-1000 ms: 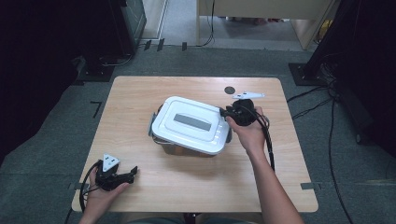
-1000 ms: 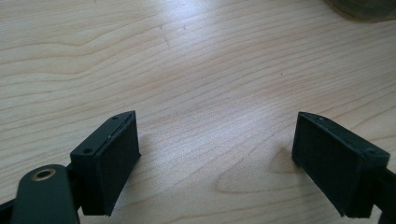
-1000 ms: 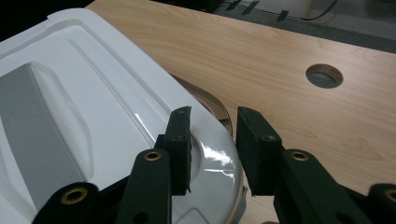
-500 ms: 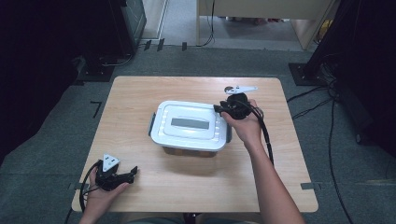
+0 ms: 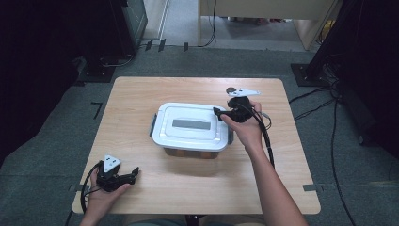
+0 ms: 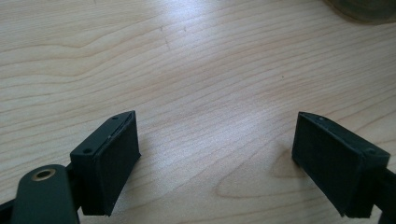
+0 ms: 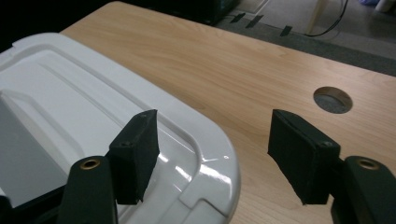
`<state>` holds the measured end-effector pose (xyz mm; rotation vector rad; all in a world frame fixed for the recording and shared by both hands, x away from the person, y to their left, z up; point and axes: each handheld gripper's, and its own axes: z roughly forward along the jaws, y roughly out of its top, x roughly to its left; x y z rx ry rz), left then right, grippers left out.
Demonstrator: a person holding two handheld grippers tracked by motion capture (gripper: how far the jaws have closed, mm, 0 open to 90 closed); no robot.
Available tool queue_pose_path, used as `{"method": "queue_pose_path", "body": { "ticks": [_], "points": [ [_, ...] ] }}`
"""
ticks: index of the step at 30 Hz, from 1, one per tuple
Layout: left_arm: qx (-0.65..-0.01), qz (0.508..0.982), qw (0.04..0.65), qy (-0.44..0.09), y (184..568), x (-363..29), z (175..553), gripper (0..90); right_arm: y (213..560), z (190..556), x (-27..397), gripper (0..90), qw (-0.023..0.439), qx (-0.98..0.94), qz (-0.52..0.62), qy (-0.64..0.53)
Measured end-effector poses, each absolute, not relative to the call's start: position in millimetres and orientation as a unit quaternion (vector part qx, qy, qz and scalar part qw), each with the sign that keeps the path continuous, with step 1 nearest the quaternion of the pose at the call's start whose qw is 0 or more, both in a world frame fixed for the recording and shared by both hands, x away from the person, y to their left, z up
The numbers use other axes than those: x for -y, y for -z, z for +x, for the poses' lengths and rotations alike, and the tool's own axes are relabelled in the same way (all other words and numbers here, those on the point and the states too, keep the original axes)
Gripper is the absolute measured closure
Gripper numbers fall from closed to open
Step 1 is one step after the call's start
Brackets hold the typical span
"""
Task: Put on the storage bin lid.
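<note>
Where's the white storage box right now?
In the high view the white storage box sits mid-table, the right claw at its right edge, its jaws just opened.

Light: bright on the table (image 5: 141, 99), dark at both room sides.
Glare: sheen on the white lid (image 7: 201, 163).
Focus: near jaws slightly soft.

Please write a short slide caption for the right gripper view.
Open right gripper poised over the white lid corner, wooden table beyond.

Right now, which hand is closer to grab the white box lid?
The right gripper. Its open jaws sit at the corner of the white lid. The left gripper rests open, far off near the table edge.
</note>
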<state>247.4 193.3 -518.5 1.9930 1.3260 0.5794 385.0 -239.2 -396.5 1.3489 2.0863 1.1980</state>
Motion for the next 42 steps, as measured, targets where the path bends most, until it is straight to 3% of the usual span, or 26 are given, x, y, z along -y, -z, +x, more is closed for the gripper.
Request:
{"method": "queue_pose_path", "body": {
  "ticks": [7,11,22,42],
  "points": [
    [-0.510,0.762,0.333,-0.223,518.5,-193.4,246.6,14.7,387.4,370.9,252.7,12.5,0.173,-0.738,0.491,-0.430],
    [-0.510,0.762,0.332,-0.223,518.5,-193.9,245.9,14.7,385.5,359.9,257.2,12.1,0.199,-0.741,0.496,-0.406],
    [-0.527,0.751,0.326,-0.229,518.5,-195.6,245.7,13.1,395.8,326.7,285.4,8.9,0.182,-0.727,0.521,-0.408],
    [-0.529,0.749,0.324,-0.230,518.4,-195.3,245.6,13.0,448.7,278.9,333.4,9.5,0.174,-0.718,0.550,-0.390]
  ]
}}
